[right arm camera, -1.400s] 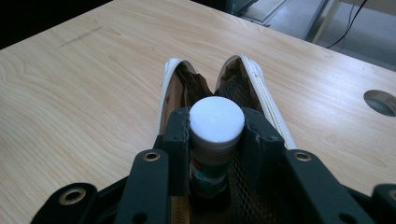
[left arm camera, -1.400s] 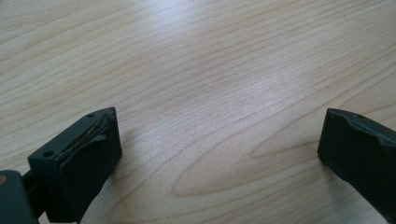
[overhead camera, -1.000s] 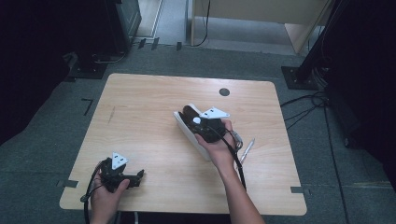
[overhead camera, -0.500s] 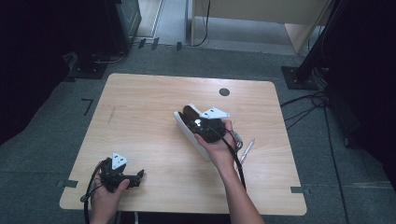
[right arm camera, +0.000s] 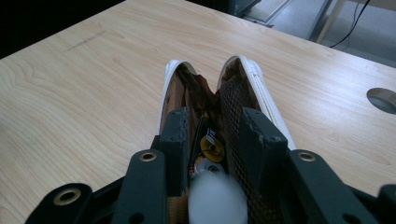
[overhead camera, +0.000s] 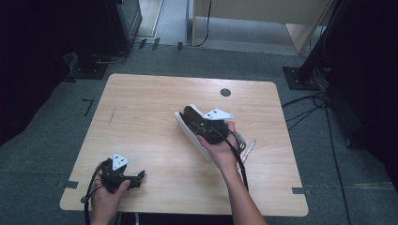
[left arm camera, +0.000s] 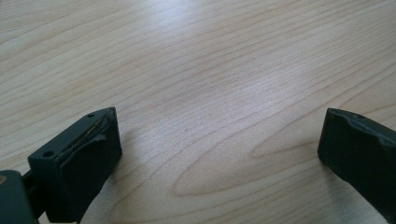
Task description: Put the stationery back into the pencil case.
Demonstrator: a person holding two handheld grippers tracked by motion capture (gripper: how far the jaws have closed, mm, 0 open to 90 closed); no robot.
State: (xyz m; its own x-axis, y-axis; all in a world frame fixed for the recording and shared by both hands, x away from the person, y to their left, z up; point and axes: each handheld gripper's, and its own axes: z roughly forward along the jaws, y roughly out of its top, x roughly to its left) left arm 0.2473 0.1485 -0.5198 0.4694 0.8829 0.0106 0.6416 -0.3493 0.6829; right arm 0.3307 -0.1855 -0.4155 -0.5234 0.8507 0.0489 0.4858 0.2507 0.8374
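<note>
Right tongs reach into a white pouch at mid-desk

High view: the white pouch [overhead camera: 190, 133] lies mid-desk [overhead camera: 141, 103] under the right tongs [overhead camera: 197, 119]; a pen [overhead camera: 248, 149] lies nearby. Left gripper view: the left tongs [left arm camera: 219, 149] stand wide, empty. Right gripper view: narrowed jaws sit inside the pouch's soft, light mouth, perhaps pinching its mesh lining [right arm camera: 231, 107]; small items inside are unclear. Its rim suits gripping.
</note>
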